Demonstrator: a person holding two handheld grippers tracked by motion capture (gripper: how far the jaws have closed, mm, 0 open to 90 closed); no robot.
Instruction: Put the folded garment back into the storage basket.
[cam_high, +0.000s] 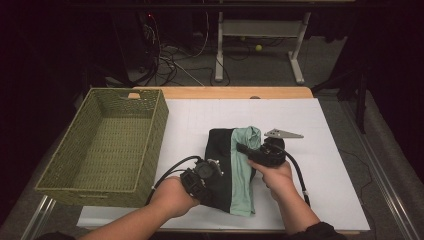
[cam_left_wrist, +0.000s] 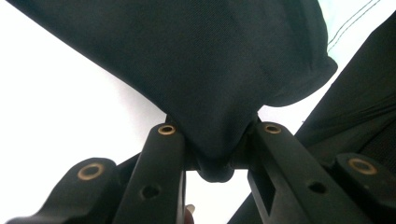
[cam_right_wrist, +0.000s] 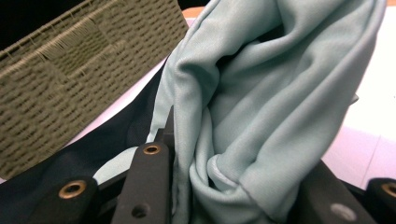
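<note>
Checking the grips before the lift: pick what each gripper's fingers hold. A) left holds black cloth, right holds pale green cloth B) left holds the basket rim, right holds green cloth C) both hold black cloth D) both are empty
A: the left gripper pinches a fold of black cloth, and the right gripper clamps bunched pale green cloth.

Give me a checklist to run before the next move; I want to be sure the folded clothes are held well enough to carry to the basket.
1. Left gripper grips the black folded garment: ok, cloth is pinched between its jaws.
2. Right gripper grips the pale green folded garment: ok, folds are bunched between its jaws.
3. The two garments lie together as one stack: ok in the high view.
4. Green woven rectangular basket is open, nothing in it: ok.
5. White table surface between stack and basket is free: ok.
6. Stack's underside is fully off the table: cannot tell.
</note>
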